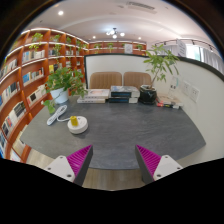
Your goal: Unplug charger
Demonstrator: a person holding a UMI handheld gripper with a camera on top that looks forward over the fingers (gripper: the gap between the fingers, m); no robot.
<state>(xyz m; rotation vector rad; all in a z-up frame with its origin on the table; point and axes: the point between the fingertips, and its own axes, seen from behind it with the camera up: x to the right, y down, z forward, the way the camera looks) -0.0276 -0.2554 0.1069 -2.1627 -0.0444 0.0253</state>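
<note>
Gripper point(113, 160) hovers at near edge of grey table point(120, 130), fingers spread wide, nothing between magenta pads point(78, 158). White round charger point(77, 124) sits on table ahead and left of fingers, white cable point(58, 116) trailing toward potted plant point(63, 82). Stacked books point(96, 96), blue box point(121, 95) and dark object point(148, 96) line far edge. Two tan chairs point(106, 79) behind. Bookshelves point(22, 80) run along left wall.
</note>
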